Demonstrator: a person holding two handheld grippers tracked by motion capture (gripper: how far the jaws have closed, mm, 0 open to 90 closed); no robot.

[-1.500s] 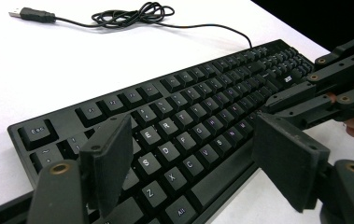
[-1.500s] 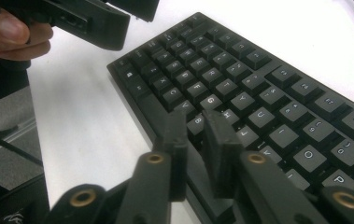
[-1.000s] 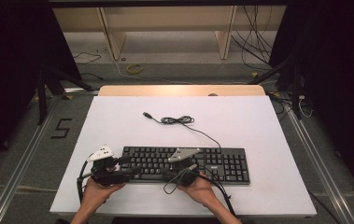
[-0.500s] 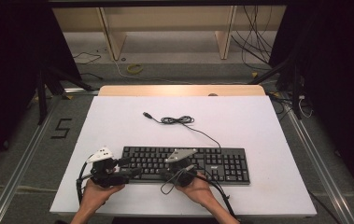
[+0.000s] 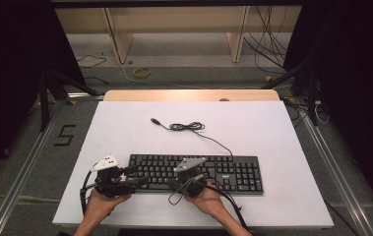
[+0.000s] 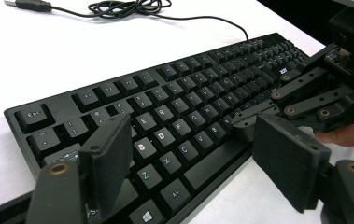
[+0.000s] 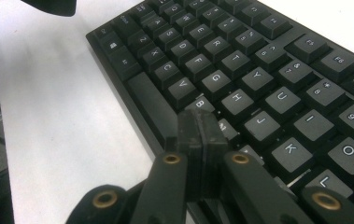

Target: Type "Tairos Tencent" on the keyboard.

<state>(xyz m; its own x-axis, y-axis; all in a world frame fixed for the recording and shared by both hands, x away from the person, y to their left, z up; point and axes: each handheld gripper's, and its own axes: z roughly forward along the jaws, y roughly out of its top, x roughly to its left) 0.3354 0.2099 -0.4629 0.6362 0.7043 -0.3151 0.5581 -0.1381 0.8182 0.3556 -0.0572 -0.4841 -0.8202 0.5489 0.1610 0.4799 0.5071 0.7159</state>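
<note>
Black and matte, the full-size keyboard [image 5: 194, 172] lies flat on the white table [image 5: 272, 132], white legends on its keys. Over its left end the left gripper [image 5: 136, 177] hovers with jaws wide; mid-board, the right gripper [image 7: 198, 133], pinched closed, tips beside B.

Closed hand-held gripper [image 7: 197, 128] over keyboard [image 7: 258, 70]

We see a white table [image 5: 282, 132] with a wooden strip [image 5: 189, 95] along its far edge. Beyond it stand pale shelf uprights [image 5: 238, 34], a yellow ring [image 5: 142, 72] and loose cables [image 5: 267, 39] on the floor; a "5" [image 5: 66, 134] marks the left floor.
</note>
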